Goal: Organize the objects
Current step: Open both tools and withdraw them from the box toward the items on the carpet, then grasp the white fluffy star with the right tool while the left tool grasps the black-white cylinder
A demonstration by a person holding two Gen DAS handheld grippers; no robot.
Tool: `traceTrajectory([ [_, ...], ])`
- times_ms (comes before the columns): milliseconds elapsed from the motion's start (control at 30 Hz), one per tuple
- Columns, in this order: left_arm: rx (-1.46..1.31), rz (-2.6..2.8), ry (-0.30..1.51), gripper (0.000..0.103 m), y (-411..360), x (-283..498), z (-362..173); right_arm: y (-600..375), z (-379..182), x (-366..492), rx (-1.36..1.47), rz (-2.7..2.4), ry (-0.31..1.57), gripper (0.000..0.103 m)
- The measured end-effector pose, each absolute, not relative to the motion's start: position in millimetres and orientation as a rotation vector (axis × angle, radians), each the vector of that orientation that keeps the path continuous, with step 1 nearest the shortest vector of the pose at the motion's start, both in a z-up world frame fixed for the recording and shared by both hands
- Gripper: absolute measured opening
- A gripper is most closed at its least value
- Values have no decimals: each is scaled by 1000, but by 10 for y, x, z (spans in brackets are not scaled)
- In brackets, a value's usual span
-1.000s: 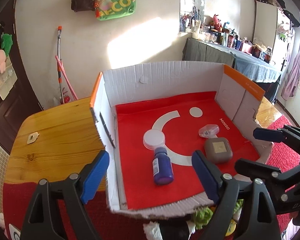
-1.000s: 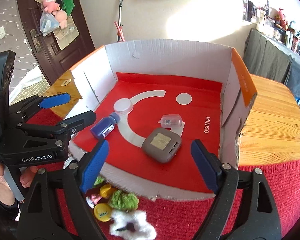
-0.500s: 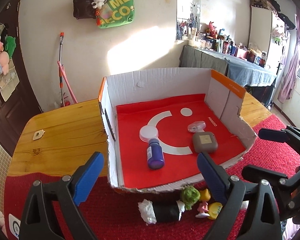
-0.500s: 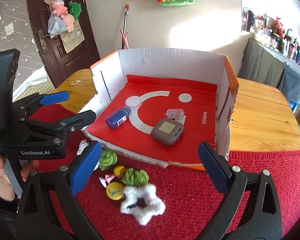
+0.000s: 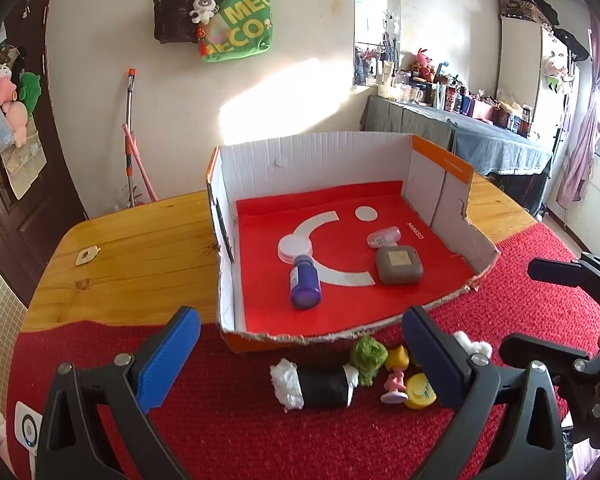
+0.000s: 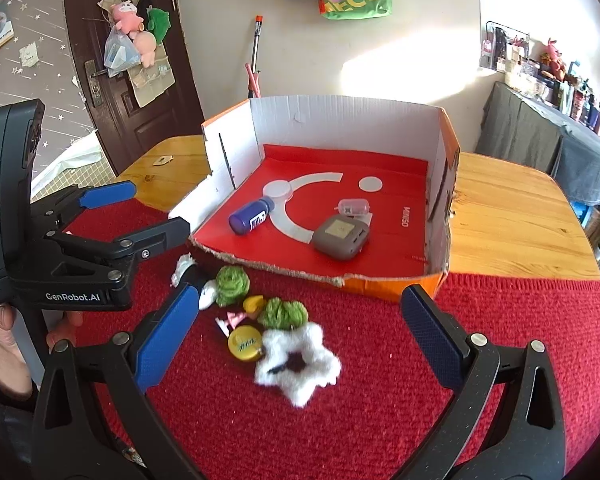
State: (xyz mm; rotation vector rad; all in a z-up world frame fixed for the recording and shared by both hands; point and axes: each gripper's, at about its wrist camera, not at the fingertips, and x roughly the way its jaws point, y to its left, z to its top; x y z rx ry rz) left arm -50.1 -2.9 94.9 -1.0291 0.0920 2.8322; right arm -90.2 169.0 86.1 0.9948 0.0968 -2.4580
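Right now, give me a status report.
Left tool and right tool opening, both empty. Bottle and grey case in box. Small toys outside.

Hidden partly behind the right finger of the left gripper: the white fluffy star, only a tuft showing. Also half covered there: the yellow cap. In the right wrist view, tucked behind the blue pad of the right gripper: most of the black roll with white ends. Too small to read: the label on the purple bottle. Blurry and tiny: the jars and bottles on the far counter. Cut off at the left edge: a hand around the handle.
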Motion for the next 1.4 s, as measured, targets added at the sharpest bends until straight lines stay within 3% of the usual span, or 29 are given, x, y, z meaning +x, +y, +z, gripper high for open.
traceTrajectory([
  [1400, -1286, 2758, -17, 103, -143, -429, 224, 1617, 159, -662, 1131, -2478, 216, 103],
])
